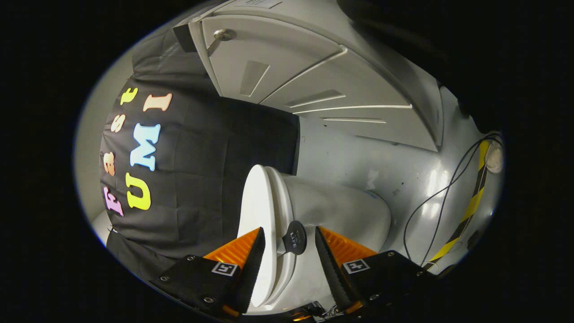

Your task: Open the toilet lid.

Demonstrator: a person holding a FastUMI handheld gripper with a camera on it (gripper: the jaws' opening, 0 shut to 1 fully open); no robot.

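Gripper (289,255) rolled onto its side, so the whole scene read sideways. Jaws stood apart, clamped on nothing.

Toilet lid (255,224) lay between the fingers and just ahead, presenting edge-on: a thin pale slab, its long axis running forward, away from the jaws. It sat closed against the seat, with the toilet bowl (341,211) bulging to the far side of it. Lid edge sat close to one finger (251,255); the other finger (332,264) stood off toward the bowl.

A small dark round tab (294,238) stuck out at the lid-seat seam, squarely in the gap between the jaws. Judged this the likely grip point. Contact could not be confirmed.

Beyond: grey floor (381,166), a loose black cable (430,211), panelled door (314,80).
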